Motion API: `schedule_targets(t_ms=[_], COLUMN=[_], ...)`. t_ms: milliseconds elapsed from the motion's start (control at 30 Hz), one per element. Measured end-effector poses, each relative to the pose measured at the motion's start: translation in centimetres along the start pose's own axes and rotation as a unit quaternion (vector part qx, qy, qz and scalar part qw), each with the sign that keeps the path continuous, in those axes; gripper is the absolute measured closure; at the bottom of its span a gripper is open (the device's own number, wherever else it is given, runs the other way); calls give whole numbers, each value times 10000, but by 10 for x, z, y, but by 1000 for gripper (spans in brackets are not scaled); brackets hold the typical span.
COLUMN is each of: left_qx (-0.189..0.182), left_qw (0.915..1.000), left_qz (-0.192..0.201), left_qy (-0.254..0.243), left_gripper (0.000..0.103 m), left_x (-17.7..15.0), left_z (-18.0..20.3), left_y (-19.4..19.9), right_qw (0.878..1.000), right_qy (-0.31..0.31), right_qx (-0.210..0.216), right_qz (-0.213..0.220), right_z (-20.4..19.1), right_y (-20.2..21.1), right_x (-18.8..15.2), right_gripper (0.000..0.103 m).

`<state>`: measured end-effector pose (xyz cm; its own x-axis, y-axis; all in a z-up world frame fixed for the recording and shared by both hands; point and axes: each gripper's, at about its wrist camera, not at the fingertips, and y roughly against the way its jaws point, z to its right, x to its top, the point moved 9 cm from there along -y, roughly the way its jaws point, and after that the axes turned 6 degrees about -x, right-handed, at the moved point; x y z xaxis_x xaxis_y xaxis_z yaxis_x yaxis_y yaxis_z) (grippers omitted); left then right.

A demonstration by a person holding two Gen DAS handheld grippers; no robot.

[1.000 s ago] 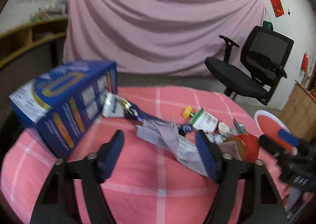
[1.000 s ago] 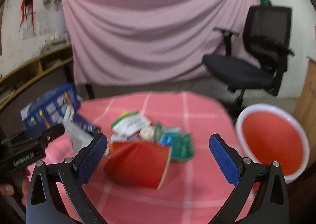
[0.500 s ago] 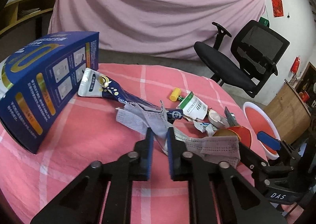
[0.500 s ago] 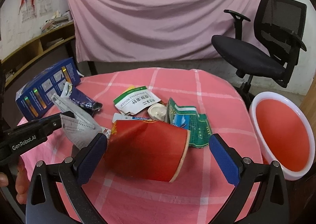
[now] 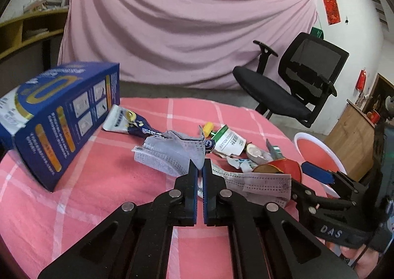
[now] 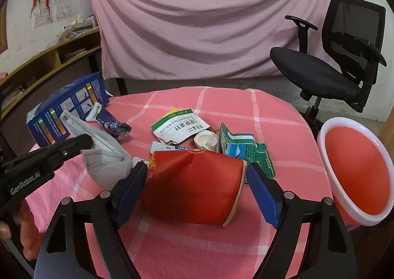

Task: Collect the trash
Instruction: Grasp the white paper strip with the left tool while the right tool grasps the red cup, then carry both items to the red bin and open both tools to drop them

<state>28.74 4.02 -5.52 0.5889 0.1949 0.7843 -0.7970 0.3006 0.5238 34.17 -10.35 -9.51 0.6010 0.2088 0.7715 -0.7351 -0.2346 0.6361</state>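
Left wrist view: the left gripper [image 5: 200, 168] is pinched tight on the grey face mask [image 5: 172, 153], at the table's left. Right of it, the right gripper [image 6: 195, 180] is closing around the red paper cup [image 6: 194, 188] lying on its side; the pads look just shy of contact. Both pickups are underway; next, lift each and carry rightward to the red bin [image 6: 354, 170].

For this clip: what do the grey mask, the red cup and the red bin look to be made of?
Grey mask: soft non-woven fabric, matte; it creases and shows rows of embossed dots.
Red cup: probably coated paper, slightly glossy; its wall is dented and its rolled rim pale.
Red bin: seemingly smooth moulded plastic, with a white rim that gleams evenly.
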Motion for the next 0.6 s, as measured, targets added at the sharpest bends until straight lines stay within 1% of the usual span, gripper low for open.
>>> schedule_targets(t_ms=[100, 200, 267, 333, 467, 600], left_qx=[105, 218, 278, 297, 300, 308], left_qw=[9997, 9983, 9974, 9972, 9976, 9968], left_qz=[198, 407, 438, 342, 214, 400], left_qy=[-133, -344, -497, -594, -591, -625], left_gripper=[102, 102, 102, 102, 102, 102], left_x=[-2, -5, -9, -17, -30, -26], left_z=[7, 17, 24, 30, 38, 49], left_y=[9, 19, 21, 20, 18, 23], right_qw=[9998, 9989, 9983, 9980, 9959, 9924], right_qy=[-87, -127, -104, -78, -171, -375], right_qx=[38, 44, 55, 100, 302, 499], right_qz=[178, 458, 567, 624, 830, 1065], right_z=[2, 3, 1, 0, 5, 16], right_y=[7, 18, 24, 28, 43, 58], right_x=[3, 7, 9, 10, 10, 11], right_gripper=[22, 22, 23, 23, 23, 23])
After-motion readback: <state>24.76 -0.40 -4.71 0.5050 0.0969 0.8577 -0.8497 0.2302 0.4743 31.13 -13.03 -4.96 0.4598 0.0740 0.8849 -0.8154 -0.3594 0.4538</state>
